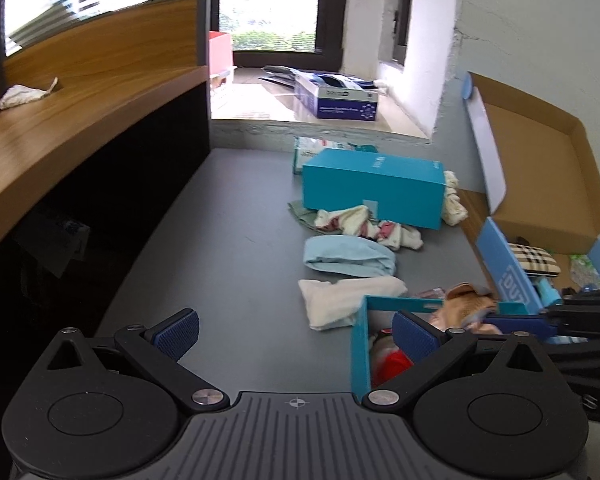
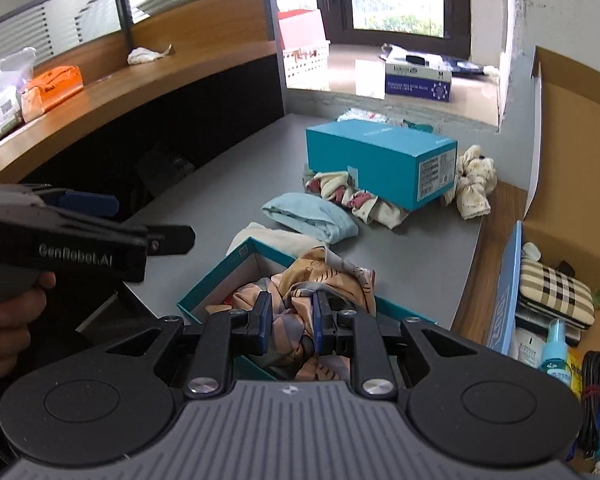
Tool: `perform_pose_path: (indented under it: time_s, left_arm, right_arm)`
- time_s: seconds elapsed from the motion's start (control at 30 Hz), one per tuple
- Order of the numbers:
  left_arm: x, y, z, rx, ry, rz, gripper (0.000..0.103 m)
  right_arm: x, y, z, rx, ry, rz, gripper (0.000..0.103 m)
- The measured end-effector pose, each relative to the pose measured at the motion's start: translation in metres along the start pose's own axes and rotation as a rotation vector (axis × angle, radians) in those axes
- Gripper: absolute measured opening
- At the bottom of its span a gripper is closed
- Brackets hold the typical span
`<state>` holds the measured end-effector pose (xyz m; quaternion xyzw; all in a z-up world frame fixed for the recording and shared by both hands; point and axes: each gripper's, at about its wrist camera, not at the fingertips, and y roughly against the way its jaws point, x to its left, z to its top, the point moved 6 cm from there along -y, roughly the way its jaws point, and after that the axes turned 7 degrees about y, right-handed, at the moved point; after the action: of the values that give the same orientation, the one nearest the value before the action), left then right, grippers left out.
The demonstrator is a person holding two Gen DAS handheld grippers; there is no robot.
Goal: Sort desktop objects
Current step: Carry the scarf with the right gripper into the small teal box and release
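My right gripper (image 2: 289, 326) is shut on a peach patterned cloth (image 2: 320, 280) and holds it over an open teal box (image 2: 216, 280) at the near desk edge. The same box (image 1: 360, 344) and cloth (image 1: 464, 306) show in the left wrist view. My left gripper (image 1: 296, 334) is open and empty, just left of the box; it also shows in the right wrist view (image 2: 100, 216). On the grey desk lie a light blue cloth (image 2: 312, 216), a white cloth (image 1: 348, 302), a floral cloth (image 2: 356, 196) and a cream cloth (image 2: 474, 186).
A closed teal box (image 2: 380, 160) lies further back on the desk. An open cardboard box (image 2: 572, 160) at the right holds a plaid case (image 2: 556, 296), a bottle and cables. A curved wooden counter (image 2: 140, 80) runs along the left. A blue carton (image 2: 418, 80) sits on the window ledge.
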<state>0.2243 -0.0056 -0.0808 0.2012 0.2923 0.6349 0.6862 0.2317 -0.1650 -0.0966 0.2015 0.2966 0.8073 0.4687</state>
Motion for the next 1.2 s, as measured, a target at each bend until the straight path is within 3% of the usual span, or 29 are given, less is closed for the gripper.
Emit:
perform_pose_path:
  time_s: [0.23, 0.43, 0.53, 0.7, 0.87, 1.03, 1.2]
  left_arm:
    - [0.003, 0.001, -0.003, -0.008, -0.002, -0.017, 0.103]
    - [0.01, -0.005, -0.005, 0.01, 0.001, -0.008, 0.103]
    - [0.013, -0.007, -0.002, 0.009, -0.014, 0.007, 0.103]
    - [0.014, -0.008, 0.003, 0.002, -0.034, 0.005, 0.103]
    - [0.012, -0.013, 0.011, 0.007, -0.06, 0.001, 0.103]
    - [0.002, -0.03, 0.023, 0.039, -0.13, -0.073, 0.103]
    - [-0.012, -0.058, 0.041, 0.134, -0.159, -0.194, 0.103]
  right_arm:
    - [-0.01, -0.02, -0.007, 0.114, -0.029, -0.042, 0.025]
    - [-0.014, -0.006, -0.01, 0.064, -0.046, -0.059, 0.027]
    - [-0.016, 0.003, -0.011, 0.035, -0.058, -0.065, 0.037]
    - [-0.019, 0.017, -0.013, -0.014, -0.076, -0.075, 0.063]
    - [-0.022, 0.032, -0.015, -0.063, -0.095, -0.085, 0.068]
    - [-0.026, 0.047, -0.016, -0.112, -0.114, -0.094, 0.071]
    - [-0.025, 0.062, -0.026, -0.165, -0.107, -0.118, 0.083]
